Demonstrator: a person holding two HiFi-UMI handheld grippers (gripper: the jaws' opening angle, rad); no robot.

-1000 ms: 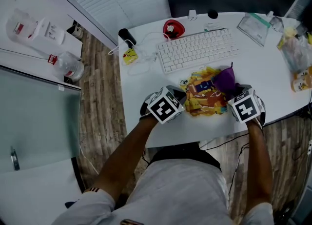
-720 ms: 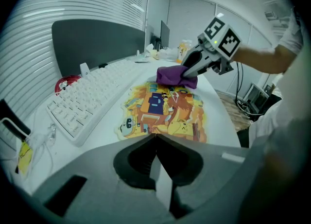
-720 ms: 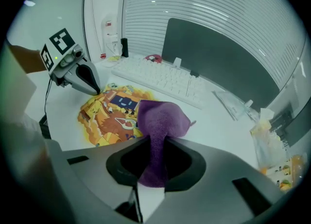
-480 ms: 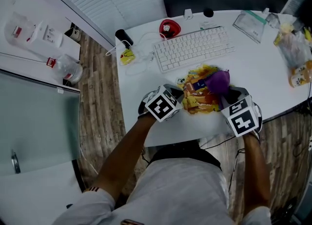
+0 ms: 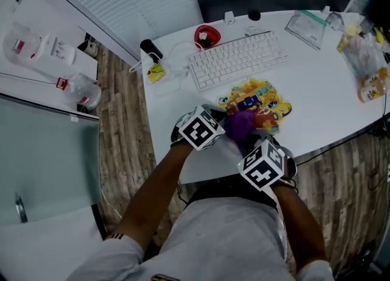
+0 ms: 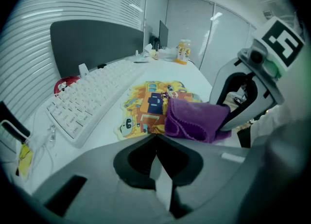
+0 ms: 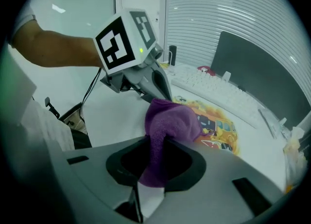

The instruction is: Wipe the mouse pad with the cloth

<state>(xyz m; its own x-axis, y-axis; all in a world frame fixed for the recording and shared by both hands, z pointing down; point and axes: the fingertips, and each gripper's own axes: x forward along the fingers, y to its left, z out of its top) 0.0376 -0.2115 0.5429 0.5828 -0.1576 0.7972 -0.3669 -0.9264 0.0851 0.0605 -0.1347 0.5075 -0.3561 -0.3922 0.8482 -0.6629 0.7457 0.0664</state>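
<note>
Two claws are in your hands, and they are not in the same state. Your right claw (image 7: 156,146) is closed on the purple cloth (image 7: 171,120). One fold of the cloth goes down between the jaws, and the rest stands out in front of them as a soft bunch. This bunch lies on the near left corner of the mouse pad (image 7: 219,127), which has a yellow and orange cartoon print.

Your left claw (image 6: 156,135) has its jaws pressed together, with nothing between them. Its tips point at the near edge of the mouse pad (image 6: 148,102), just beside the cloth (image 6: 194,118). It is not clear whether they touch the pad or the cloth.

In the head view, the two claws come together from the left and from the near side, and the cloth (image 5: 239,126) is between them. The larger part of the mouse pad (image 5: 263,102) is uncovered, beyond the cloth and to the right of it. The pad lies flat on the white desk (image 5: 317,81).

Just behind the pad is a white keyboard (image 5: 236,59), set at an angle. Near its left end is a small red object (image 5: 207,35). A bottle with an orange label (image 5: 368,91) lies at the right edge of the desk, well apart from the pad.
</note>
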